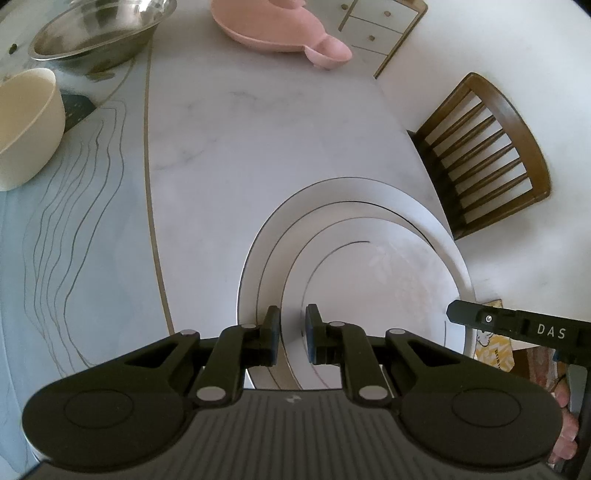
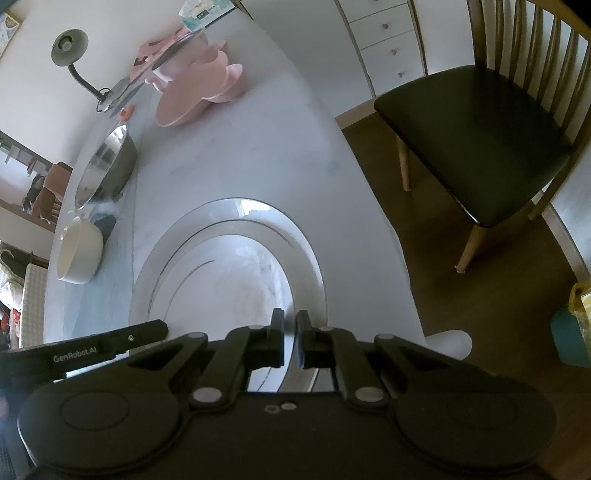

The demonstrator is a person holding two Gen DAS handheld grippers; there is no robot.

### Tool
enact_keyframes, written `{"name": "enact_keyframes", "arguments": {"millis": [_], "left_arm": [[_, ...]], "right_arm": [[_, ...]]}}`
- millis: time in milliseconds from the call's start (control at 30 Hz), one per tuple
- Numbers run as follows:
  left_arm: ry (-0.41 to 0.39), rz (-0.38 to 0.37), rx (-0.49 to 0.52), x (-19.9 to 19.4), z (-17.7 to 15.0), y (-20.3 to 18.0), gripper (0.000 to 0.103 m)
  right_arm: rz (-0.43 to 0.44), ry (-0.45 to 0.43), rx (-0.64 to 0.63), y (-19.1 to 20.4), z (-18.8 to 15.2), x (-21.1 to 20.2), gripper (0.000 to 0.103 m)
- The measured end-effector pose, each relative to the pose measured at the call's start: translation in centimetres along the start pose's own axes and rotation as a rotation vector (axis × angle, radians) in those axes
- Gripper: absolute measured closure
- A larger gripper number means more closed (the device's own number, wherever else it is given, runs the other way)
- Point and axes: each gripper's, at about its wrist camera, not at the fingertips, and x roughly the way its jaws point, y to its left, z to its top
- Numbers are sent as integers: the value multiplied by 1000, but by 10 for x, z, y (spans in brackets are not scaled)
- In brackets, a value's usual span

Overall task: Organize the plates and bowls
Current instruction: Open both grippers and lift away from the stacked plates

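Viewing from the left wrist: left gripper (image 1: pixel 293 334) poised over the near rim of a stack of white plates (image 1: pixel 354 236), jaws parted by a narrow gap with the rim showing between them; whether either pad touches the plate cannot be told. Stack sits on the white marble table (image 1: pixel 258 122) near its right edge. Cream bowl (image 1: pixel 26 125) far left, steel bowl (image 1: pixel 99 29) behind it, pink dish (image 1: pixel 273 26) at the far end. Wooden chair (image 1: pixel 487 155) beyond the table edge; white drawer unit (image 1: pixel 376 26) behind. Right gripper's black finger enters at lower right. Viewing from the right wrist: right gripper (image 2: pixel 290 341) over the same stack's near rim (image 2: pixel 229 254), jaws nearly together with a slim gap, the plate edge seen through it; contact cannot be told. Cream bowl (image 2: pixel 79 251) left of the stack, steel bowl (image 2: pixel 105 166) beyond, pink dish (image 2: pixel 199 92) farther. Desk lamp (image 2: pixel 77 62) at the far left.
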Motion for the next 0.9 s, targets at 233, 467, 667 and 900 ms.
{"name": "enact_keyframes", "arguments": {"millis": [233,467,667,900], "left_arm": [[-14,22,28,-2,1,-4,90],[-26,26,31,-6,0,-5,90],[-36,33,37,-12,-2,-4,90],[-79,30,52,-24,-4,0,90]], "right_arm": [[-31,-13,-42,6,0,0,96],[-91,-13,-114,17,-2,2,94],[-123,-12,-141,23,-3,5,93],[-161,-39,-185,37,-5,-3,84]]}}
